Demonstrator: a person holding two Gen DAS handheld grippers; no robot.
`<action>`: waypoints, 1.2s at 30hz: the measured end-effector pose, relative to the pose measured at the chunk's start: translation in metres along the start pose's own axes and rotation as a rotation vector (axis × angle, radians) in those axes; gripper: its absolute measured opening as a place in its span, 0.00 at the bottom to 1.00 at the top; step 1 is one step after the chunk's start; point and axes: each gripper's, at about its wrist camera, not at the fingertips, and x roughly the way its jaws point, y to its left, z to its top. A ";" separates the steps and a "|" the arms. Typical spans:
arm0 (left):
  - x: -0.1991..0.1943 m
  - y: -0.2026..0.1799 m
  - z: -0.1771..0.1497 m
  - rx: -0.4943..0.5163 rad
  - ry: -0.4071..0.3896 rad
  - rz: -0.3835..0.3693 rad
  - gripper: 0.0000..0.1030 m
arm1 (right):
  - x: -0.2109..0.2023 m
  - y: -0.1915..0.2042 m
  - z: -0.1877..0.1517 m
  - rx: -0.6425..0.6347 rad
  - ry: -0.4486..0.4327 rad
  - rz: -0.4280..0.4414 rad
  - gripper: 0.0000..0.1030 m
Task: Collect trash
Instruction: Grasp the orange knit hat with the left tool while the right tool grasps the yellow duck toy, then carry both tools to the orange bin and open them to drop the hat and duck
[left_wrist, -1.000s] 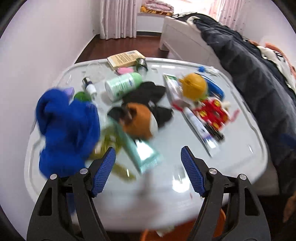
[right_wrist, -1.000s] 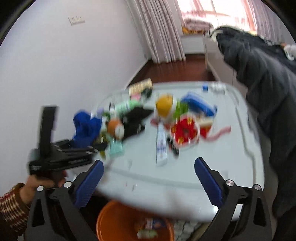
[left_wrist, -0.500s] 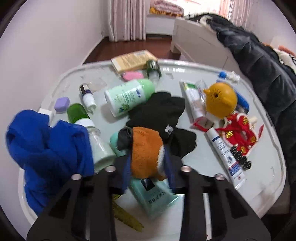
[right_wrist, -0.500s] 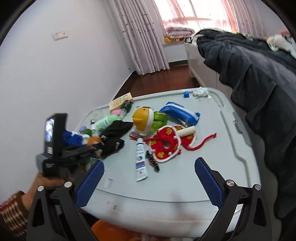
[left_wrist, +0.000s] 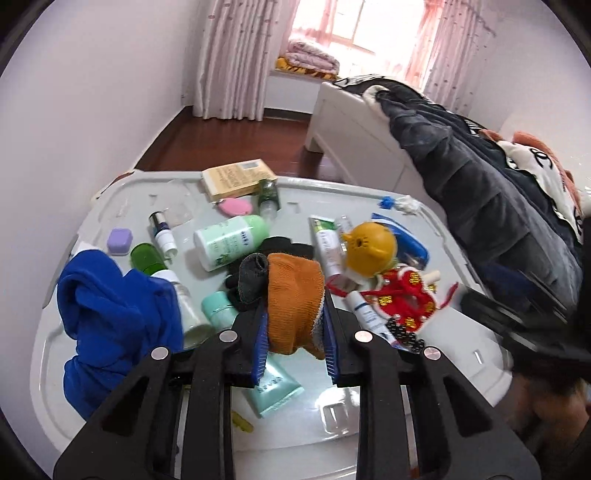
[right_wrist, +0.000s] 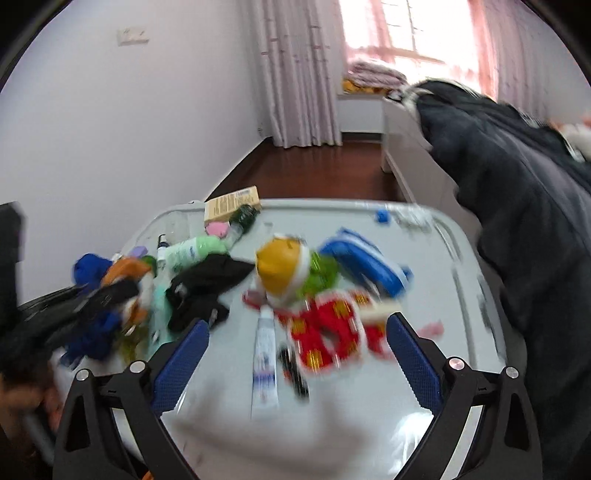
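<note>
Your left gripper (left_wrist: 293, 345) has its jaws clamped on an orange knitted sock (left_wrist: 293, 299), ribbed and soft, bunched with a grey cuff; the blue pads press into both sides of it, just above the pale grey plastic surface (left_wrist: 424, 398). Your right gripper (right_wrist: 295, 363) has its jaws wide apart with nothing between them, over the near middle of the surface, where a white tube (right_wrist: 265, 363) lies pointing away from you.

Under the held sock a mint-green squeeze tube (left_wrist: 273, 387) lies flat. To its left a crumpled blue cloth (left_wrist: 114, 321) is heaped against a clear bottle with a white collar (left_wrist: 181, 299) and a dark green glass bottle (left_wrist: 146, 256). Just beyond the sock sits black fabric (left_wrist: 284, 245), and beside that a pale green cylindrical bottle (left_wrist: 229, 245) on its side.

To the right, a red and gold embroidered ornament (left_wrist: 404, 299) with a string of black beads (left_wrist: 402, 330) lies near a round yellow cat-faced container (left_wrist: 369, 249), smooth and glossy, whose inside you cannot see. Behind it a blue packet (left_wrist: 413, 243) rests flat.

Farther left lie a small lilac rounded box (left_wrist: 119, 240), a small white tube with a dark cap (left_wrist: 162, 234) and a pink oval piece (left_wrist: 234, 206). At the far edge a tan cardboard box (left_wrist: 238, 178) touches a dark green bottle (left_wrist: 267, 195), and a blue-and-white scrap (left_wrist: 399, 203) lies at the far right.
</note>
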 end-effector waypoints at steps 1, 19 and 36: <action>-0.001 -0.002 -0.001 0.010 0.000 -0.007 0.23 | 0.021 0.006 0.010 -0.017 0.026 0.001 0.92; -0.009 0.012 -0.002 -0.019 0.019 -0.072 0.25 | 0.126 0.031 0.034 -0.291 0.146 -0.175 0.64; -0.006 0.007 -0.005 -0.018 0.045 -0.115 0.25 | 0.055 0.003 0.034 -0.122 0.113 -0.120 0.59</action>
